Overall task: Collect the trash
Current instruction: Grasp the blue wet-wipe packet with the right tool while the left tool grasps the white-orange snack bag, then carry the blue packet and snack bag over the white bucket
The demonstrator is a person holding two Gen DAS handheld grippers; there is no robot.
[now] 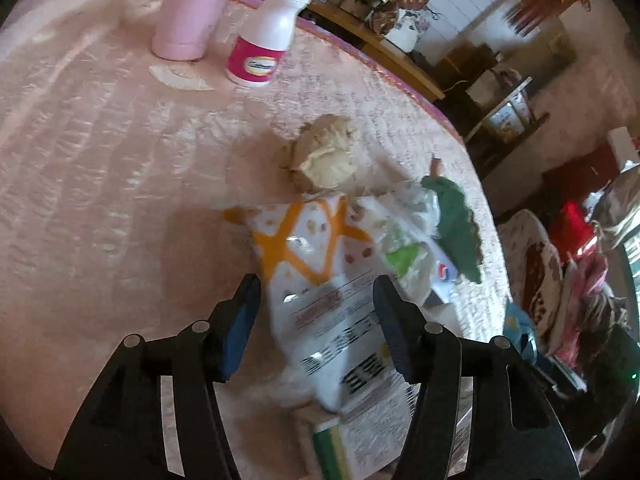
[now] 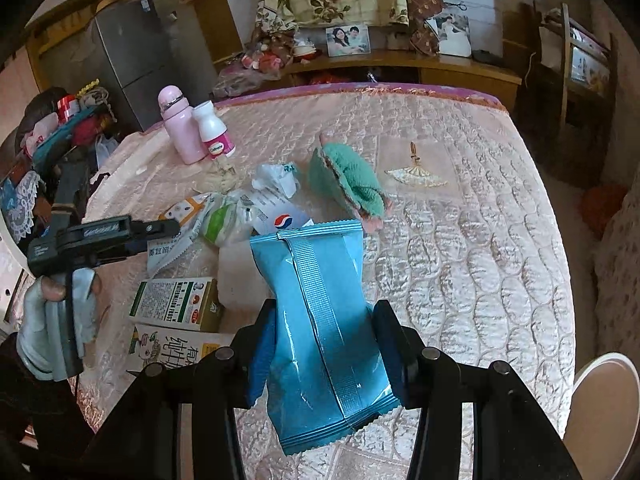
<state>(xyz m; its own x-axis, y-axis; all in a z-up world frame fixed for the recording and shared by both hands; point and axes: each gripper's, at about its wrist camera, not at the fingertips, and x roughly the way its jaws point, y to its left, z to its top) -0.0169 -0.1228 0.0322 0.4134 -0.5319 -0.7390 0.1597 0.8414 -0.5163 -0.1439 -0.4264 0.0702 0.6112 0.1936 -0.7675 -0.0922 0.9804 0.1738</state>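
Observation:
My left gripper [image 1: 316, 292] is open, its jaws on either side of a white and orange snack wrapper [image 1: 320, 280] lying on the pink quilted table cover [image 1: 100, 200]. Behind the wrapper lie a crumpled beige paper ball [image 1: 324, 156], a crumpled white and green bag [image 1: 404, 236] and a green knitted piece [image 1: 456, 228]. My right gripper [image 2: 324, 316] is shut on a blue foil packet [image 2: 324, 320], held above the table. In the right wrist view the left gripper [image 2: 160, 228] reaches into the wrapper pile [image 2: 224, 216].
A pink flask [image 1: 192, 8] and a white pill bottle [image 1: 268, 32] stand at the far side. A green and white box [image 2: 176, 304] and a milk carton [image 2: 172, 348] lie near the left edge. A small fan ornament [image 2: 416, 172] lies farther right. A white bin rim [image 2: 600, 400] shows at lower right.

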